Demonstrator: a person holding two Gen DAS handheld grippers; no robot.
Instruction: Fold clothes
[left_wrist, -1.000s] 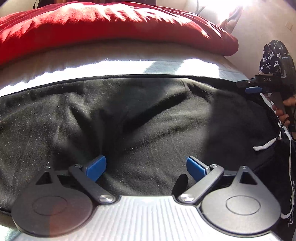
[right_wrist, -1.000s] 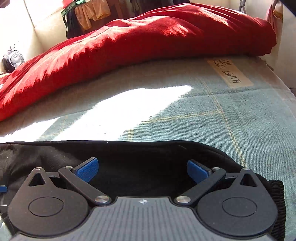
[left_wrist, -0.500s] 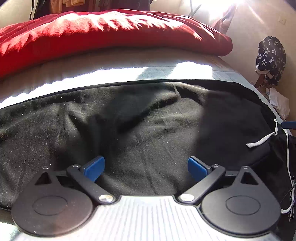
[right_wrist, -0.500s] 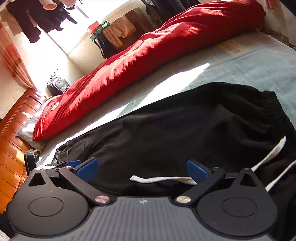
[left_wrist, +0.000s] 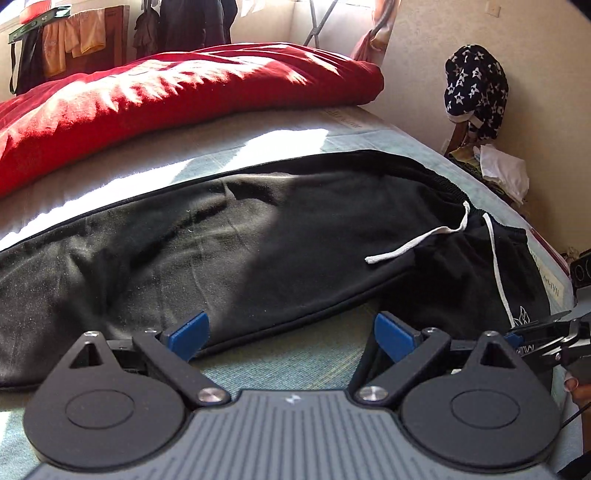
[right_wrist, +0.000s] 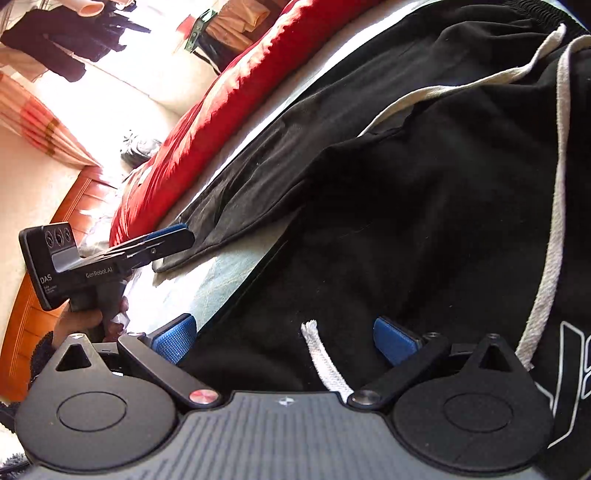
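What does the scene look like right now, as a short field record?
garment: black sweatpants spread flat on the bed
drawstring: white cord loose at the waistband
left gripper: open, empty, at the near edge of a leg
right gripper: open, over the waistband area, a cord end between its fingers
background: red duvet beyond the pants
fold: not yet started

The right gripper, jaws spread, hovers over black trousers with a white drawstring on the bed, the left gripper by their hem.
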